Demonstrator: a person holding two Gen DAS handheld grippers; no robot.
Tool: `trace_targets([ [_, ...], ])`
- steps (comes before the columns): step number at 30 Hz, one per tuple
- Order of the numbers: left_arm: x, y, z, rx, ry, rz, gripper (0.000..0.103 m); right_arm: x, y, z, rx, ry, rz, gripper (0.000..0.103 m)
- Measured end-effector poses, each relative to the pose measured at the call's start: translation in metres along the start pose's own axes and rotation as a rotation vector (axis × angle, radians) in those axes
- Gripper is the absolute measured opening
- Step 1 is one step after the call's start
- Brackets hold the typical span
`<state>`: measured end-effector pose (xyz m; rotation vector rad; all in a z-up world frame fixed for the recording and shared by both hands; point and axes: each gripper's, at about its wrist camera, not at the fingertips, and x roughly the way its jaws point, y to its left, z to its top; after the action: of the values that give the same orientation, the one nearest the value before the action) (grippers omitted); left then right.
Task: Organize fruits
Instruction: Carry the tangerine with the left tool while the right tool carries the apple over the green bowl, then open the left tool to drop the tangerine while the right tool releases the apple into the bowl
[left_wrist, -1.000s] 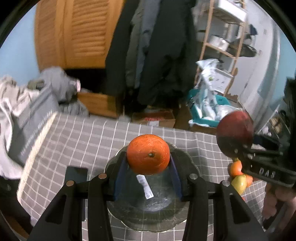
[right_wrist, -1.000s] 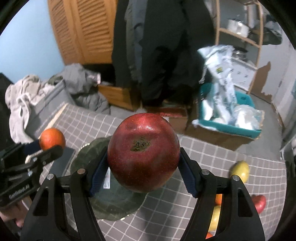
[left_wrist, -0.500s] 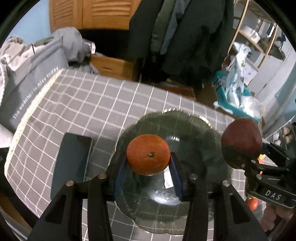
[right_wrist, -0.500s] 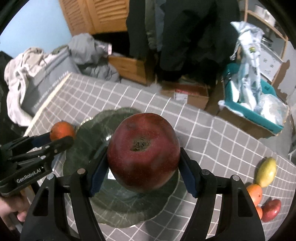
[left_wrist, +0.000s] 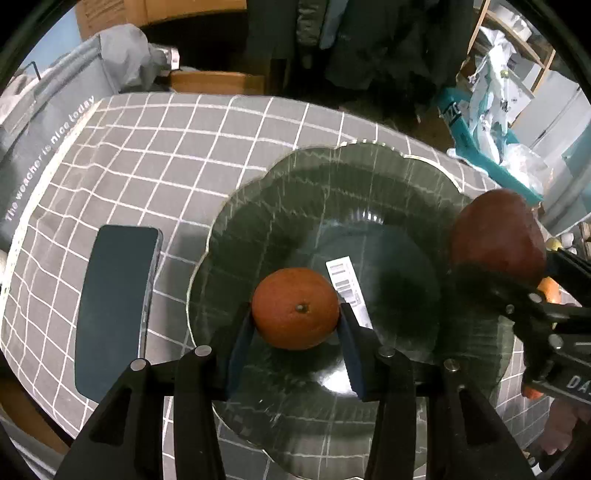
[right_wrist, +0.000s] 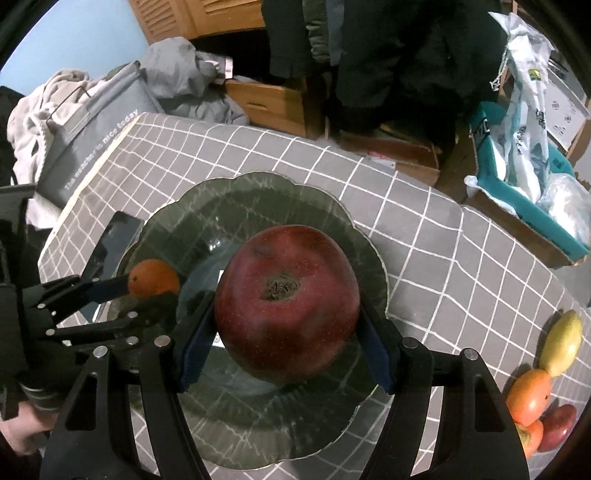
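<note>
Fruit hangs over the glass plate (left_wrist: 332, 192) in both claws, and what matters for the coming move is the drop: each piece sits above the plate's hollow, with the plate straight below and ahead of the fingers, so the way to go is down. The left gripper (left_wrist: 295, 328) is clamped on a small orange (left_wrist: 295, 308), blue pads pressed to its two sides, the stem dimple facing the camera; it hangs over the near-left part of the bowl, close to a barcode sticker (left_wrist: 347, 282). The right gripper (right_wrist: 287, 336) grips a big dark red apple (right_wrist: 287, 306), jaws spread wider to fit it, stem pit facing up toward the lens, over the plate's middle. Seen from the right wrist, the orange lies to the left of the apple and apart from it, so the two should land side by side without bumping. Whether either fruit already touches the glass cannot be told. More fruit (right_wrist: 532, 391) waits on the checked cloth (right_wrist: 443, 258), right of the plate. A dark phone (left_wrist: 114, 299) lies left of it.
</note>
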<state>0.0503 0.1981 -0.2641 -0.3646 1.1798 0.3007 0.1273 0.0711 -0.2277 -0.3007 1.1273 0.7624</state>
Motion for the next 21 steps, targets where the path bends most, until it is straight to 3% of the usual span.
trace_targets([
  [3, 0.002, 0.001, -0.001, -0.007, 0.011, -0.005, 0.052, 0.002, -0.001, 0.0, 0.009, 0.003, 0.002, 0.072],
  [6, -0.002, 0.001, -0.002, -0.005, -0.009, 0.006, 0.08, 0.004, -0.001, 0.001, 0.016, 0.009, 0.009, 0.072],
  [7, -0.005, 0.002, -0.003, -0.003, -0.018, 0.004, 0.083, 0.005, -0.001, 0.002, 0.018, 0.01, 0.011, 0.072],
  [21, -0.032, 0.026, -0.013, -0.077, -0.044, -0.002, 0.083, 0.033, 0.006, 0.002, 0.029, 0.094, -0.007, 0.072],
])
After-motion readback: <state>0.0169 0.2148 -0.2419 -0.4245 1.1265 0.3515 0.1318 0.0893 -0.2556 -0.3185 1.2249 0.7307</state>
